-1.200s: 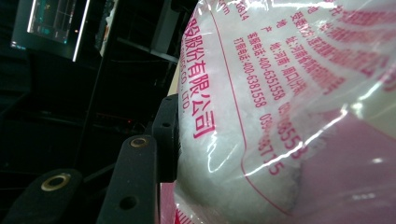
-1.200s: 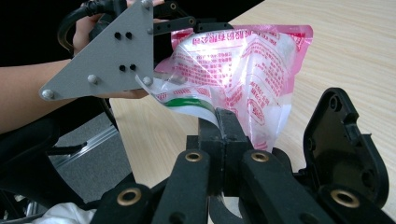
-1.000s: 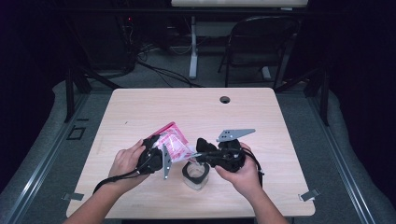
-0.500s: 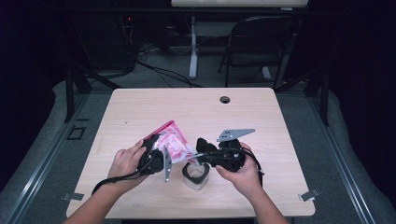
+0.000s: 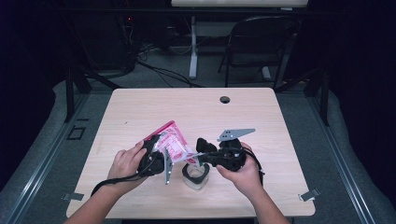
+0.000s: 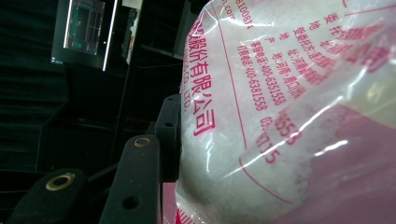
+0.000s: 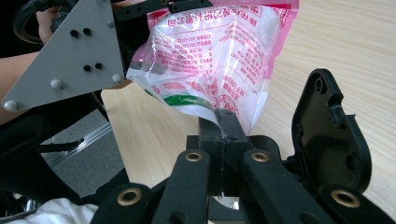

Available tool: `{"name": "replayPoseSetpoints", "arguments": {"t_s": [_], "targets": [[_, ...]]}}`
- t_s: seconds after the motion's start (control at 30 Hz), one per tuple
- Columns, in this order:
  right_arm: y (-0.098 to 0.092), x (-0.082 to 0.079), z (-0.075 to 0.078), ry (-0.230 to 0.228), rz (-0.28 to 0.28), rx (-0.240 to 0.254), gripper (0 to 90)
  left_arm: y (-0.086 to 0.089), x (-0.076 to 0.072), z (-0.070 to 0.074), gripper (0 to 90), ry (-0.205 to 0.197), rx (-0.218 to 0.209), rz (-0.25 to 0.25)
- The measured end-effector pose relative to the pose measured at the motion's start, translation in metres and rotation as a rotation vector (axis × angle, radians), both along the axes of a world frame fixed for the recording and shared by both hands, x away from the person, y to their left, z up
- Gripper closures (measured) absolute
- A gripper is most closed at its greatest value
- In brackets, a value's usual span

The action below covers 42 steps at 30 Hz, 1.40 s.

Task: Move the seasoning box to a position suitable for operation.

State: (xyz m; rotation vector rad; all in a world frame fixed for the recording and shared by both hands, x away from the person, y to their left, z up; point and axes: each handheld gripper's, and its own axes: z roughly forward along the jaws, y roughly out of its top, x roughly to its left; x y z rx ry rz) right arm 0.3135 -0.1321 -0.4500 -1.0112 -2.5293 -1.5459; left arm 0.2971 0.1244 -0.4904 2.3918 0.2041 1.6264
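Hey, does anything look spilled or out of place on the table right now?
Nothing looks spilled. The pink bag hangs tilted between both grippers, right gripper pinching its corner, above a small container.

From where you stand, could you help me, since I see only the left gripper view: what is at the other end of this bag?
Observer: The right gripper pinches the bag's lower corner; its jaws are closed on the film.
Operator: Is anything underneath the bag, please?
Observer: Yes, a small clear container stands on the table, just below that pinched corner.
Operator: And how does my own gripper hold it?
Observer: The left gripper grips the bag's upper part, holding it tilted above the container.
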Motion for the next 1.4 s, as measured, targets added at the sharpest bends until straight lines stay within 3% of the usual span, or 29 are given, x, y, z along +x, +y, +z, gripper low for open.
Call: {"name": "replayPoseSetpoints", "arguments": {"t_s": [1.0, 1.4], "targets": [[-0.006, 0.005, -0.004, 0.018, -0.014, -0.045, 90.0, -0.007, -0.01, -0.008, 63.6, -0.04, 0.038, -0.028], [-0.003, 0.005, 0.007, -0.004, -0.016, -0.098, 90.0, -0.009, -0.012, -0.003, 63.8, -0.089, 0.061, -0.031]]}}
